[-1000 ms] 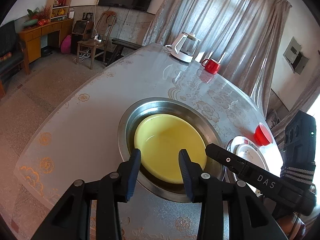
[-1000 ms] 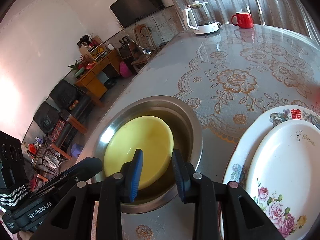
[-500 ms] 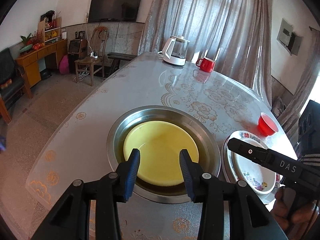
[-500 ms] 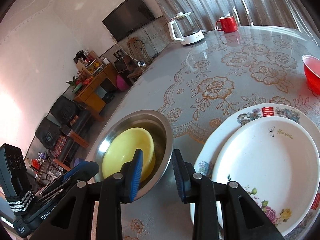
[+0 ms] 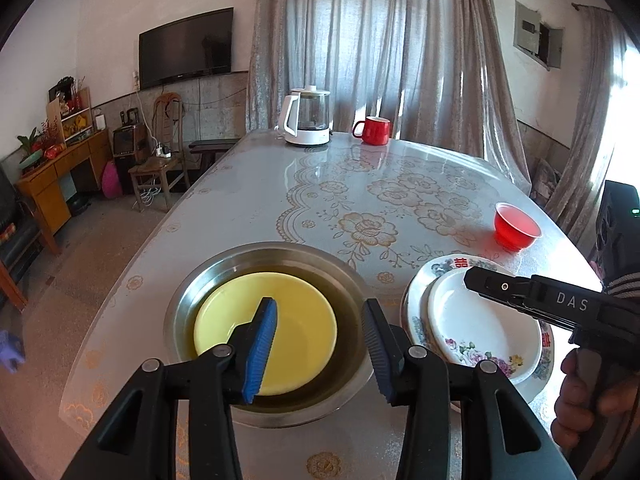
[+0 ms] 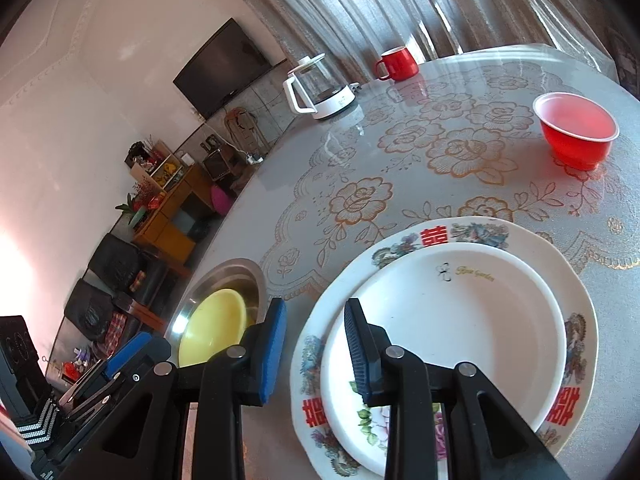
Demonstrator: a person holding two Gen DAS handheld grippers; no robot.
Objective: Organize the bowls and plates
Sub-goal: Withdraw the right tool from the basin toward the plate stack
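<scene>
The yellow bowl [image 5: 266, 330] sits inside the steel basin [image 5: 267, 330] at the near edge of the table [image 5: 360, 184], nothing gripping it. Just to its right, two plates are stacked — a white floral plate [image 6: 444, 344] nested on the larger patterned plate [image 6: 576, 304]. Above the bowl hangs the left gripper [image 5: 320, 344], jaws opening, blue pads apart with only air between them. Over on the plates, the right gripper [image 6: 314, 350] hovers at their left rim, its jaws a narrow gap apart and clamped on nothing; the rim of the stack shows between the tips, untouched as far as one can tell. A hand [image 5: 588, 396] wraps the right gripper's handle at the picture's edge. Further out, a red plastic bowl [image 6: 576, 134] stands alone beyond the plates — well apart from them. At the far end, a glass kettle [image 5: 306, 116] and a red mug [image 5: 374, 130] stand side by side before the curtains [image 5: 380, 40].
</scene>
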